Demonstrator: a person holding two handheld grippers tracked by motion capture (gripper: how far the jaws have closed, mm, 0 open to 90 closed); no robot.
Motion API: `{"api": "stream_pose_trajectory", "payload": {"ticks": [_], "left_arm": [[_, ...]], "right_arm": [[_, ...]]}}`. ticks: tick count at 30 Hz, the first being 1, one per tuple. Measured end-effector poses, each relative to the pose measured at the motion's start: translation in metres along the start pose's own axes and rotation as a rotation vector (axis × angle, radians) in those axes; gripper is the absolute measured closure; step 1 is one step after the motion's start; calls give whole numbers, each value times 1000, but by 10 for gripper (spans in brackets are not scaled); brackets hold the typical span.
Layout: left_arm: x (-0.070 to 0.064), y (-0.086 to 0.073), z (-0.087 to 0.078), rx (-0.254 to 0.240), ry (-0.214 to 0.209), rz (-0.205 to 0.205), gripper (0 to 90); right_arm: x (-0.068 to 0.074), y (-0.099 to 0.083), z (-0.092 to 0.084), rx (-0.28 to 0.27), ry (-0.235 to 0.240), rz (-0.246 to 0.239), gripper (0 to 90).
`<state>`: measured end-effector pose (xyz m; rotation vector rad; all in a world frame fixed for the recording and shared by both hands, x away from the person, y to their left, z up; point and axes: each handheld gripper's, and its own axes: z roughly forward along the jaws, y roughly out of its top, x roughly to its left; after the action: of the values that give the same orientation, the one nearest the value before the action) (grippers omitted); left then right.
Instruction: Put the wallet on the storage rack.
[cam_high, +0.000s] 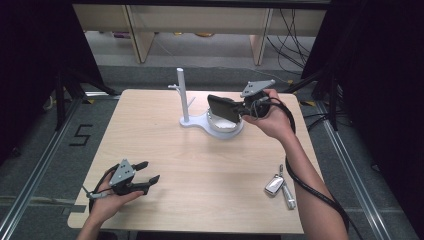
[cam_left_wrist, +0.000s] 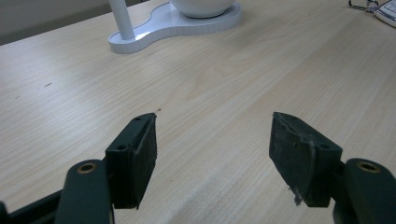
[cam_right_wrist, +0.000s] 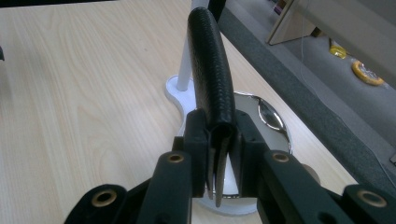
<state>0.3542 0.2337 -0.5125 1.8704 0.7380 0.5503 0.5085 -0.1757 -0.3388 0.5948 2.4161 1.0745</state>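
Note:
My right gripper (cam_high: 239, 111) is shut on a black folded leather wallet (cam_high: 222, 107), held in the air over the round dish (cam_high: 226, 128) of a white stand with an upright post (cam_high: 182, 95). In the right gripper view the wallet (cam_right_wrist: 212, 74) stands on edge between the pads, its open edges clamped, and the shiny dish (cam_right_wrist: 264, 119) lies just below and behind it. My left gripper (cam_high: 147, 171) rests low at the table's near left corner, open, with nothing between its fingers (cam_left_wrist: 135, 158).
A car key with a key ring (cam_high: 277, 186) lies near the table's front right edge, and shows in the left gripper view's top right corner as the key (cam_left_wrist: 385, 9). The white stand (cam_left_wrist: 177, 21) sits at the table's far middle. Shelving and cables lie beyond the table.

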Motion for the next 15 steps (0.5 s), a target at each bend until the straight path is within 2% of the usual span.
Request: {"api": "stream_pose_trajectory", "payload": {"ticks": [1, 2, 4, 6, 9, 12, 15], "left_arm": [[0, -1, 1, -10, 0, 0, 319], [0, -1, 1, -7, -1, 2, 319], [0, -1, 1, -1, -7, 4, 318], [0, -1, 1, -3, -6, 2, 318], [0, -1, 1, -6, 0, 1, 317], [1, -1, 0, 2, 1, 2, 316], [1, -1, 0, 6, 1, 1, 315]], "right_arm": [[-1, 0, 1, -4, -3, -1, 793], [-1, 0, 2, 2, 1, 10, 793], [-3, 0, 6, -10, -4, 2, 793], [-4, 0, 7, -1, 0, 23, 793], [-6, 0, 11, -10, -2, 6, 793], [-6, 0, 13, -6, 6, 23, 793], [-7, -1, 17, -6, 10, 14, 793]]}}
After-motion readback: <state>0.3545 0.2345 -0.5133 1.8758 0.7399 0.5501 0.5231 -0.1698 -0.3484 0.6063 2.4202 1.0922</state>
